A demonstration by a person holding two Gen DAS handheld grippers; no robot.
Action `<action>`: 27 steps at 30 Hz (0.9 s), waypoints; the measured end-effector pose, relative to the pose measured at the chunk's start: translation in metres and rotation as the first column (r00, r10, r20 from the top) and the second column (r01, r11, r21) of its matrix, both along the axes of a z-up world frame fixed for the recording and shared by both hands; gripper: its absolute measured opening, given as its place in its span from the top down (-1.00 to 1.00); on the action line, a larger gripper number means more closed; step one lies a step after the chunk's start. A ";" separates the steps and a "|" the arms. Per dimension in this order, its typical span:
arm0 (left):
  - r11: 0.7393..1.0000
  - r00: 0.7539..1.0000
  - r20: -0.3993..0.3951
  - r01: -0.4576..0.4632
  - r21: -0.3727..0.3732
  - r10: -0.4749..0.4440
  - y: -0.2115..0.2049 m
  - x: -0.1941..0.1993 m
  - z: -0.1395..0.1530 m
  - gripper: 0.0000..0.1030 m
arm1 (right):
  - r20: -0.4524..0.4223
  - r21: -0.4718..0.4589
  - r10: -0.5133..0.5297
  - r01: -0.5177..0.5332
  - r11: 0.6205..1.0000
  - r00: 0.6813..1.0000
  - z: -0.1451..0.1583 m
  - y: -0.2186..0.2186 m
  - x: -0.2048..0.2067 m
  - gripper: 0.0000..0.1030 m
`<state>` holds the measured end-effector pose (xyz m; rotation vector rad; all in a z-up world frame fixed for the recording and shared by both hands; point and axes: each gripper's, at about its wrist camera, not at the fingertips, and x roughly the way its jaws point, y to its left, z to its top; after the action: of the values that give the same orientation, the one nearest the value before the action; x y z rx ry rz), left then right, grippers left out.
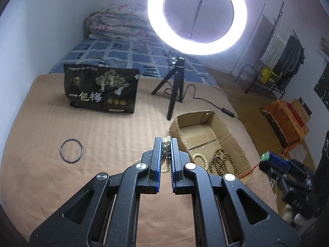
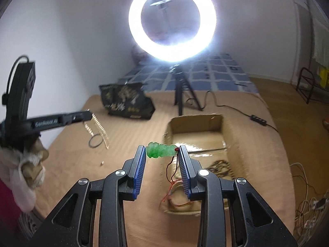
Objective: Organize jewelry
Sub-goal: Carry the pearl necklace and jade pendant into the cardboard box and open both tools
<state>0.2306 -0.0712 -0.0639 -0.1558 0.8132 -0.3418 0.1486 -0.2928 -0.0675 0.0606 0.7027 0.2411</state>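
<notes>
My left gripper (image 1: 166, 142) is shut on a pale bead bracelet (image 1: 167, 152) and holds it above the tan bedspread, just left of the open cardboard box (image 1: 228, 129). Brown and pale bead strings (image 1: 220, 160) lie inside the box. My right gripper (image 2: 161, 149) is shut on a green jade pendant (image 2: 161, 149) whose red cord (image 2: 170, 177) hangs down, at the near left edge of the box (image 2: 223, 123). A dark ring bangle (image 1: 71, 150) lies on the bedspread to the left. The right gripper shows in the left wrist view (image 1: 267, 158) beside the box.
A lit ring light on a small black tripod (image 1: 174, 86) stands behind the box, its cable trailing right. A black snack bag (image 1: 100, 89) stands at the back left. A small bead (image 2: 101, 163) lies on the bedspread. Floor, rack and boxes lie to the right.
</notes>
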 end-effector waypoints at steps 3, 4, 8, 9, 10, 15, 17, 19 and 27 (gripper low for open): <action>1.000 1.000 0.013 0.022 0.012 -0.023 -0.014 0.005 0.005 0.90 | 0.007 0.007 -0.035 0.035 0.999 0.999 0.003 -0.015 0.001 0.41; 1.000 0.999 0.016 0.028 0.014 -0.028 -0.017 0.007 0.006 0.90 | 0.007 0.009 -0.045 0.045 0.999 0.999 0.003 -0.020 0.003 0.41; 0.999 0.999 0.015 0.047 0.012 -0.047 -0.037 0.018 0.006 0.90 | -0.009 0.015 -0.072 0.072 0.997 0.997 -0.001 -0.034 0.008 0.41; 0.998 0.998 0.012 0.054 0.012 -0.054 -0.044 0.023 0.006 0.90 | -0.013 0.010 -0.078 0.078 0.997 0.997 -0.002 -0.036 0.009 0.41; 0.998 0.998 0.011 0.060 0.014 -0.060 -0.050 0.026 0.006 0.90 | -0.021 0.003 -0.085 0.085 0.996 0.996 -0.004 -0.038 0.011 0.41; 0.995 0.995 0.007 0.098 0.026 -0.098 -0.081 0.042 0.002 0.90 | -0.055 -0.010 -0.099 0.098 0.995 0.994 -0.014 -0.046 0.018 0.41; 0.994 0.994 -0.003 0.109 0.023 -0.109 -0.092 0.051 -0.001 0.90 | -0.069 -0.027 -0.100 0.099 0.995 0.993 -0.018 -0.046 0.022 0.41; 0.993 0.993 -0.005 0.118 0.024 -0.118 -0.102 0.060 -0.004 0.90 | -0.083 -0.037 -0.102 0.099 0.994 0.991 -0.023 -0.046 0.024 0.41; 0.991 0.990 -0.054 0.129 0.043 -0.127 -0.133 0.086 -0.030 0.90 | -0.132 -0.060 -0.113 0.106 0.993 0.985 -0.040 -0.049 0.032 0.41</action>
<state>0.3168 -0.2044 -0.0939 -0.0690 0.8836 -0.4408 0.1801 -0.3423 -0.1070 0.0658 0.8378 0.1135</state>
